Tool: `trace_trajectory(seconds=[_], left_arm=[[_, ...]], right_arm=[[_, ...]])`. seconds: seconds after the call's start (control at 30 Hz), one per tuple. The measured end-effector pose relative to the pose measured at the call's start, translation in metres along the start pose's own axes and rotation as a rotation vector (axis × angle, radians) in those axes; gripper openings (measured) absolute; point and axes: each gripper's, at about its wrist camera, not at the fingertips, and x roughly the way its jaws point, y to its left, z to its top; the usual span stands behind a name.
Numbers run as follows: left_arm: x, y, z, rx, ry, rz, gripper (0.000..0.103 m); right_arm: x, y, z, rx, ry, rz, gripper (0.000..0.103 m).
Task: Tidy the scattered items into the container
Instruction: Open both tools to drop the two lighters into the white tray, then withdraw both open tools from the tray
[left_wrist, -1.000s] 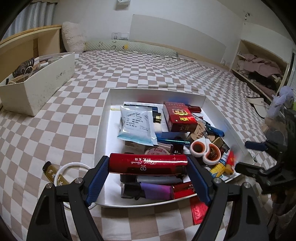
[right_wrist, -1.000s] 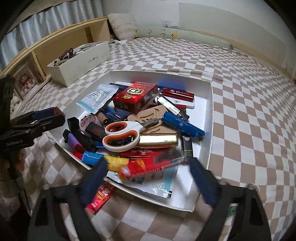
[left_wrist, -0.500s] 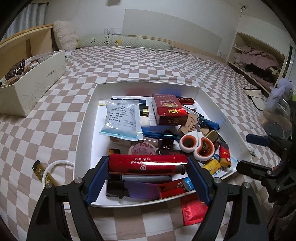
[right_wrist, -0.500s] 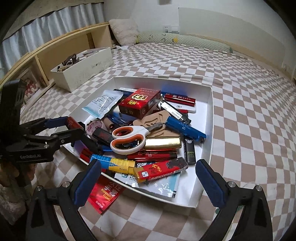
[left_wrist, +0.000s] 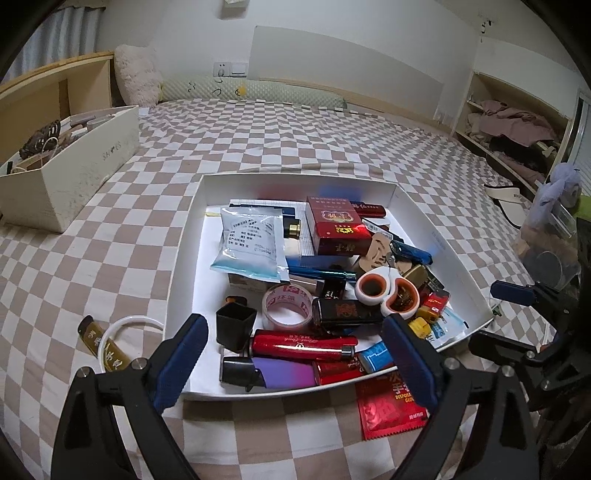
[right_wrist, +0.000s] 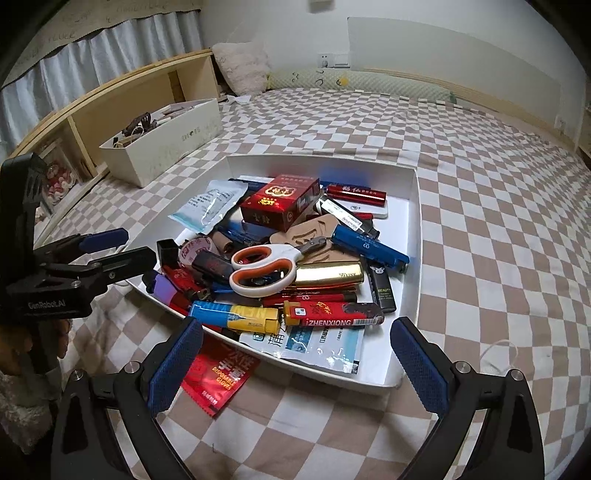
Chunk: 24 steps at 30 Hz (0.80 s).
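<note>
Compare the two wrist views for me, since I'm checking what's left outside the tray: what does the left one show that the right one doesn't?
Only the left wrist view shows the gold sachet and the white ring lying on the checked bedspread beside the tray's left wall, and the red lighter lying between the open left tongs. Only the right wrist view shows a thin white cord on the bedspread past the tray's right corner. Both show the white tray, the scissors and the red glove packet outside the near edge.
</note>
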Motion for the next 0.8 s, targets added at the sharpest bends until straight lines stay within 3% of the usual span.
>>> trace_trajectory(seconds=[0.8], left_arm=[[-0.041, 0.009, -0.018, -0.015, -0.043, 0.006, 0.103]], right_arm=[[-0.033, 0.013, -0.024, 0.079, -0.076, -0.079, 0.103]])
